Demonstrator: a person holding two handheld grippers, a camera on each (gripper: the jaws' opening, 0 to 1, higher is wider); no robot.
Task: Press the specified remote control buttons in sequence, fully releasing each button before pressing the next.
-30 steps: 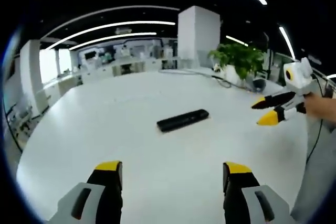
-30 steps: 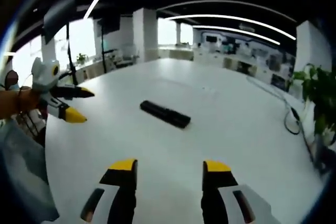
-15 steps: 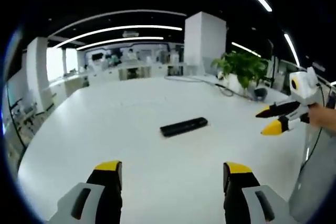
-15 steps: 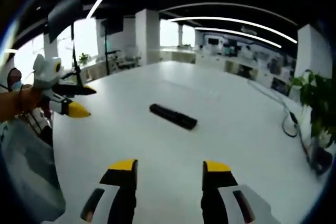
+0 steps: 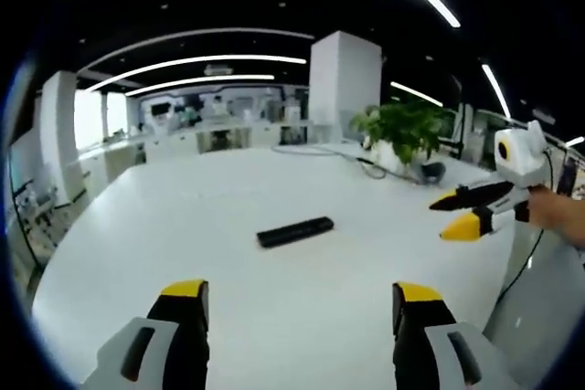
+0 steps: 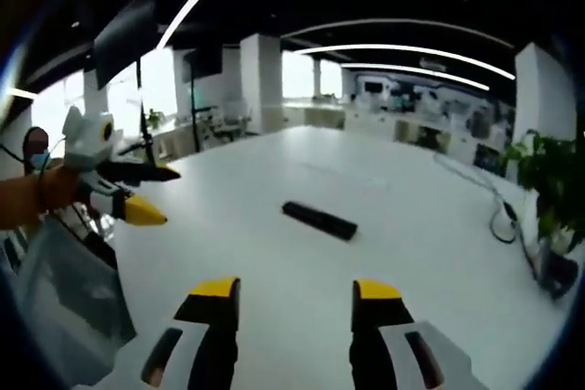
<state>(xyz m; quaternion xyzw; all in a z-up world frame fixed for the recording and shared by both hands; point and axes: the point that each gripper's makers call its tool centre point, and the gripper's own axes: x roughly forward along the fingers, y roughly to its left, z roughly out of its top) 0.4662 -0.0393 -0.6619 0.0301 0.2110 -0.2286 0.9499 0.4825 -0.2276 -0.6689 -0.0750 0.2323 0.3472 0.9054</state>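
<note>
Remote point(image 5: 294, 232) flat on table point(image 5: 183, 226), both hand-held grippers apart, jaws open.

no legible text, labels, brands or numbers. remote point(image 5: 294, 231) ahead of the left tool: button markings too small and blurred to read. screens in the far background: unreadable.

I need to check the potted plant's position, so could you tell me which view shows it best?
The left gripper view: the potted plant stands whole at the white table's far edge. In the right gripper view, the plant is darker and cut by the rim.
</note>
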